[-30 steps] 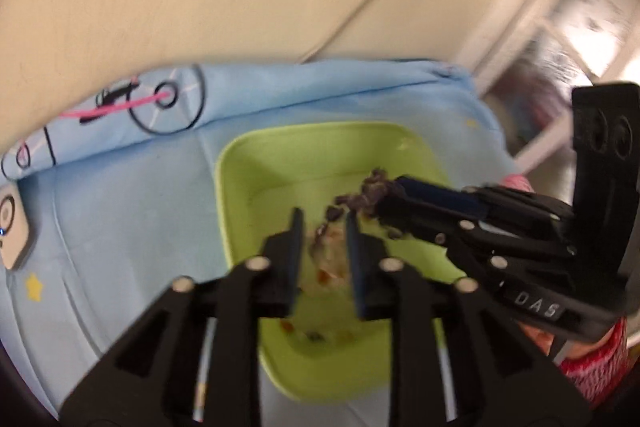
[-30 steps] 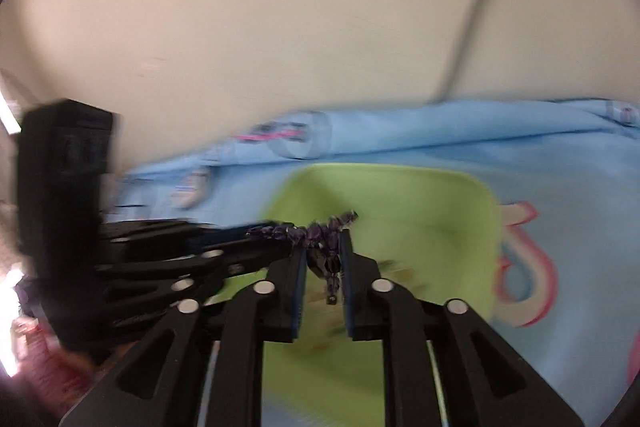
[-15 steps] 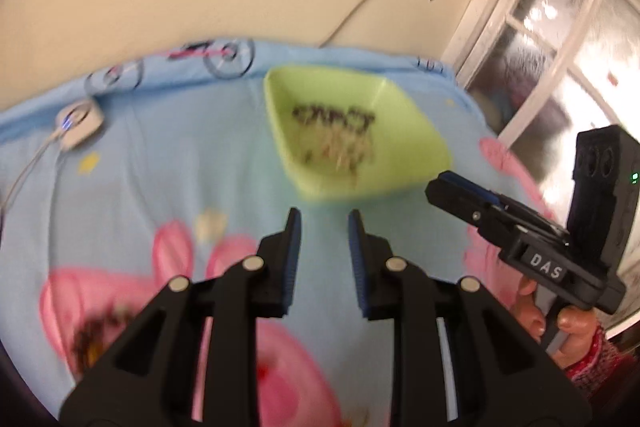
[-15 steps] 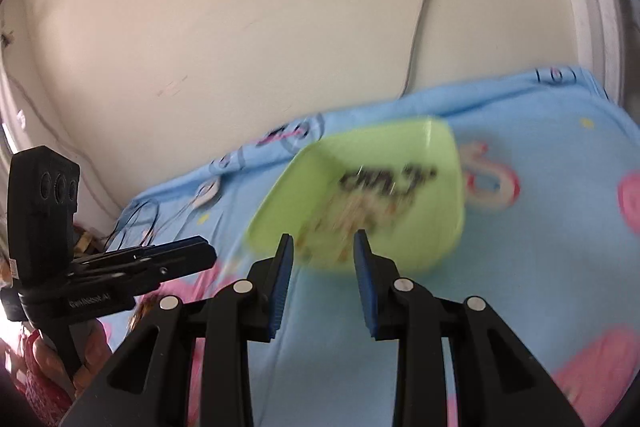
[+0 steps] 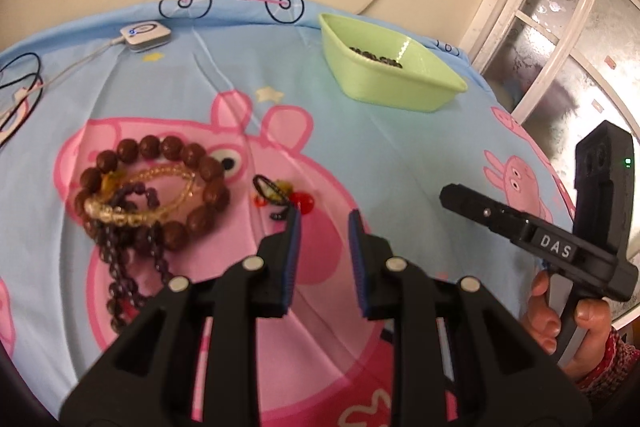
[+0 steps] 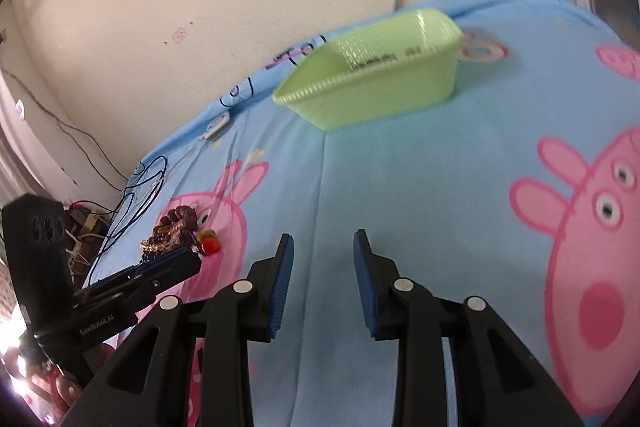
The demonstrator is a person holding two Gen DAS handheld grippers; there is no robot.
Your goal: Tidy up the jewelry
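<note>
I've backed both grippers off the green tray (image 5: 390,83); jaws parted, empty. The tangled bead bracelets (image 5: 152,191) may drag together when lifted.

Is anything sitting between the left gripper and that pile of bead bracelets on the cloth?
Nothing visible blocks it. The left gripper is open and empty, and the pile of bead bracelets lies ahead to its left on the blue cloth. A small red and black trinket lies beside the left fingertip, off that line.
</note>
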